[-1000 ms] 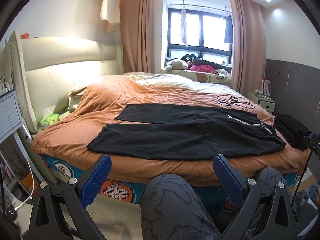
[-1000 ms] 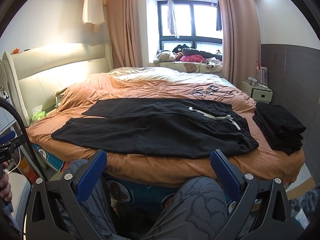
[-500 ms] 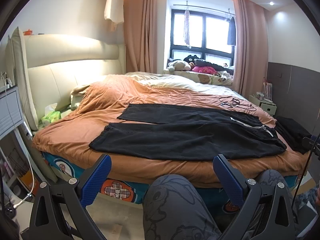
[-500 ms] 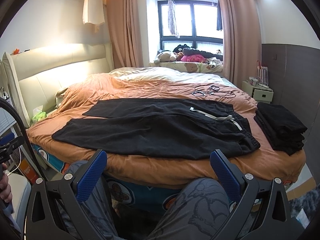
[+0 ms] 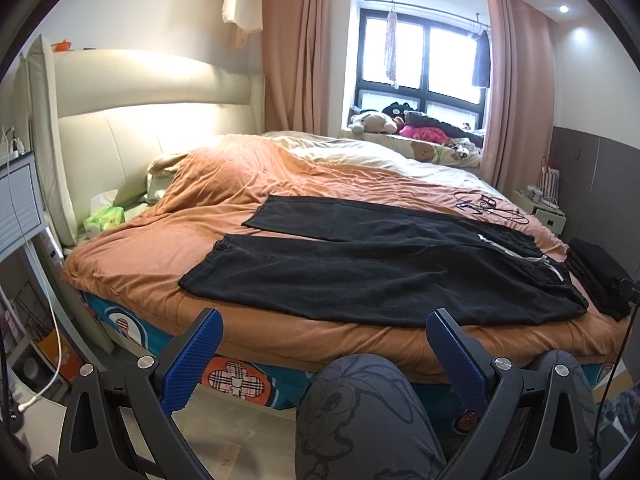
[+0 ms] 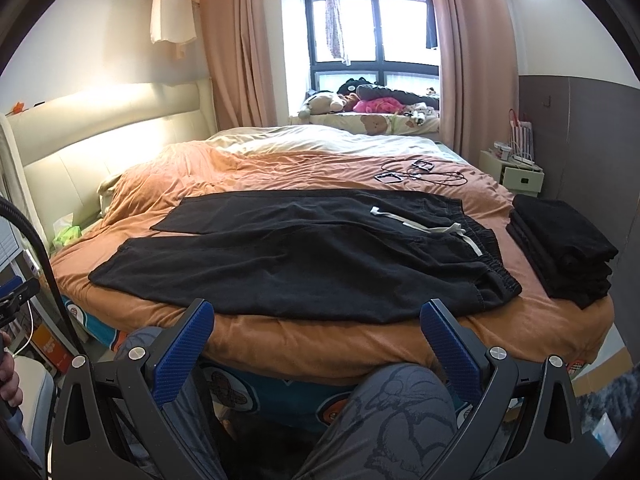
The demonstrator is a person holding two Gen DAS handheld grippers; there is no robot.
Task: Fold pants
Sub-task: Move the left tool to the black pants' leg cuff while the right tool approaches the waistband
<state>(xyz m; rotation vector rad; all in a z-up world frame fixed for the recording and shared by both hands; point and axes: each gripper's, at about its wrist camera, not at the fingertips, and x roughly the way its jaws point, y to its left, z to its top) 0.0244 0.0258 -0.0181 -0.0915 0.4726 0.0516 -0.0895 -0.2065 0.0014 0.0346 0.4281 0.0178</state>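
Black pants (image 5: pixel 372 268) lie spread flat on the orange bedspread (image 5: pixel 208 200), legs to the left, waistband with a white drawstring (image 6: pixel 424 228) to the right. They also show in the right wrist view (image 6: pixel 288 256). My left gripper (image 5: pixel 324 344) is open and empty, short of the bed's near edge, above a knee. My right gripper (image 6: pixel 318 334) is open and empty, also short of the near edge, below the pants' waist half.
A stack of folded black clothes (image 6: pixel 564 244) sits at the bed's right end. Black cables (image 6: pixel 420 172) lie behind the pants. A cream headboard (image 5: pixel 132 120) stands left, a nightstand (image 6: pixel 516 172) right, and my knees (image 5: pixel 360 412) are below the grippers.
Both views have shifted slightly, the left one drifting a little toward the bed. The pants have not moved and both grippers stay open.
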